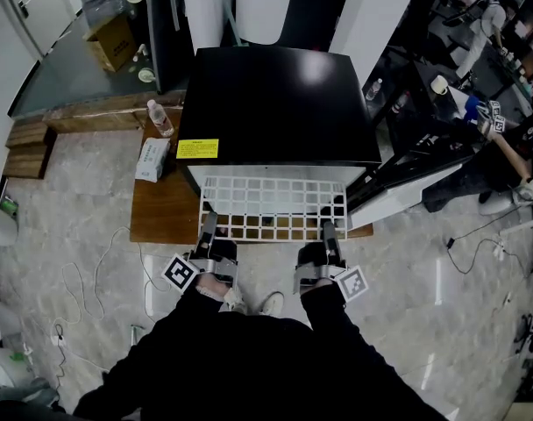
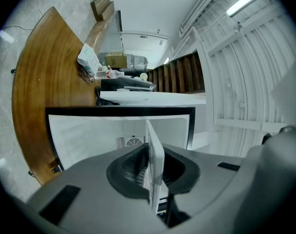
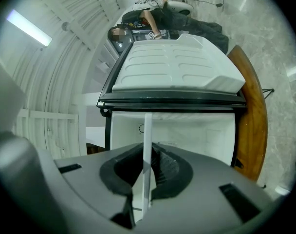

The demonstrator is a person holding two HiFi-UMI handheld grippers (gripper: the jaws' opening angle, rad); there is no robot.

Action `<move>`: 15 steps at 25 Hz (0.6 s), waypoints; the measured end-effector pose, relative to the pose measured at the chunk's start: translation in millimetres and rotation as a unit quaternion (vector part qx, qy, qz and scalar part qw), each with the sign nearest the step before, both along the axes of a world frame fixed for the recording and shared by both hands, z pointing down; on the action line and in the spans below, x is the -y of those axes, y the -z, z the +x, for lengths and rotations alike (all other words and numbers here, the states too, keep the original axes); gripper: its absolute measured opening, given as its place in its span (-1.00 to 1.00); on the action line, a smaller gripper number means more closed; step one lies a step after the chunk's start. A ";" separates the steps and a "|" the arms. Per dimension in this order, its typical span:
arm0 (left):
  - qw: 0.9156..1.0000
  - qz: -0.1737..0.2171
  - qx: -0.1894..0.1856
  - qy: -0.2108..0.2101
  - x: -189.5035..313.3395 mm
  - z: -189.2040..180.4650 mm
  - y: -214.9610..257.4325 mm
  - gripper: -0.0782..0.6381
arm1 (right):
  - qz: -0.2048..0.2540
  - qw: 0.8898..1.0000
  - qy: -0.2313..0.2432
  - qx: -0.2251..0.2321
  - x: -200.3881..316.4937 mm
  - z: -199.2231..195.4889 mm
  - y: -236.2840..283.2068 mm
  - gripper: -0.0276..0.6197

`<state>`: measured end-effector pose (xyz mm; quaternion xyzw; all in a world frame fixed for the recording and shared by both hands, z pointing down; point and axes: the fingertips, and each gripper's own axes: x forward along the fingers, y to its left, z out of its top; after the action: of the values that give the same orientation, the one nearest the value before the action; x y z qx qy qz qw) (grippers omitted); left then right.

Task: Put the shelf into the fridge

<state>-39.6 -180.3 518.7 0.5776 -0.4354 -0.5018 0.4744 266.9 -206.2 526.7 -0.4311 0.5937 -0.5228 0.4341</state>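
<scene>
2 tools up front, both biting the near edge of the white wire shelf (image 1: 273, 202). Left tool (image 1: 209, 224) clamped on the near-left corner, right tool (image 1: 330, 231) clamped close to the near-right corner, pads pressed flat against the thin white rim in both gripper views. Held level, just in front of the black fridge (image 1: 275, 103), far edge right at the open mouth, most of the grid hanging outside above the front of the wooden desk (image 1: 157, 213). Door (image 1: 398, 196) swung wide to the right, white moulded liner showing. Inside, plain white walls and a small vent grille (image 2: 133, 142) at the back.

Now for the writing. Yellow label (image 1: 197, 149) at the fridge's front-left corner, dark print on it, too small to read. Black-and-white square patterns on the left cube (image 1: 181, 272) and the right cube (image 1: 352, 282). Beside the fridge on the desk, 1 water bottle (image 1: 160, 118) and 1 tissue pack (image 1: 152, 159), print on both blurred past reading.
</scene>
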 end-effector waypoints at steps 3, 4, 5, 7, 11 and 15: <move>1.000 -0.003 0.001 0.000 -0.4 -0.9 -2.2 -0.69 | 0.006 1.000 0.004 -0.004 0.2 -0.1 0.8 -0.81; 1.000 -0.003 0.001 0.001 -0.6 -0.9 -2.0 -0.69 | 0.006 1.000 0.004 -0.002 0.8 -0.4 1.4 -0.81; 1.000 -0.003 0.001 0.001 -0.8 -0.7 -1.7 -0.69 | 0.005 1.000 0.004 0.001 1.6 -0.3 1.4 -0.81; 1.000 -0.005 0.000 0.002 -0.9 0.0 -1.5 -0.69 | 0.001 1.000 0.002 0.003 4.2 0.9 -0.1 -0.82; 1.000 -0.008 -0.013 0.007 -3.1 1.9 -0.2 -0.69 | 0.001 1.000 -0.003 0.010 11.4 2.7 0.7 -0.82; 1.000 -0.012 -0.010 0.016 9.3 -2.1 1.4 -0.69 | 0.004 1.000 -0.003 0.017 21.8 -0.5 5.0 -0.82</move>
<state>-41.7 -189.6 517.3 0.5596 -0.4455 -0.5101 0.4776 266.4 -228.0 521.7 -0.4223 0.5866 -0.5264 0.4478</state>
